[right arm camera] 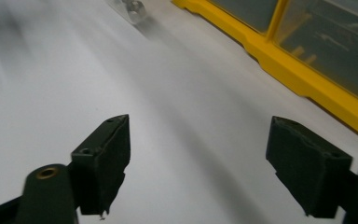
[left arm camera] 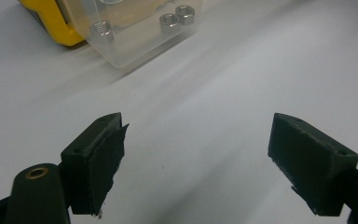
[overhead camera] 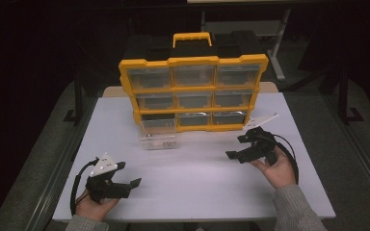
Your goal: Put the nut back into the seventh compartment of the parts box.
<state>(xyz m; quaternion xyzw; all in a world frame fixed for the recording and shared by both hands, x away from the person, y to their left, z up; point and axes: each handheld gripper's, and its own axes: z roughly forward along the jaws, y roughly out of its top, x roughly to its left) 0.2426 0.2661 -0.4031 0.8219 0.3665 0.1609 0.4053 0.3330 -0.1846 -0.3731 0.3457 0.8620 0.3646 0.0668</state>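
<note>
Both tools sit near on the white worktop, left tool and right tool gaping wide, gripping nothing; clear drawer of nuts lies farther, just before the yellow organizer

You're at a workshop bench: ahead of your grippers a yellow parts organizer stands on a white table, a clear drawer of nuts before it.

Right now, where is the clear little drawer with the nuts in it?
In the high view, the clear drawer sits on the white table just before the yellow organizer's bottom-left slot, nearer the left gripper.
</note>
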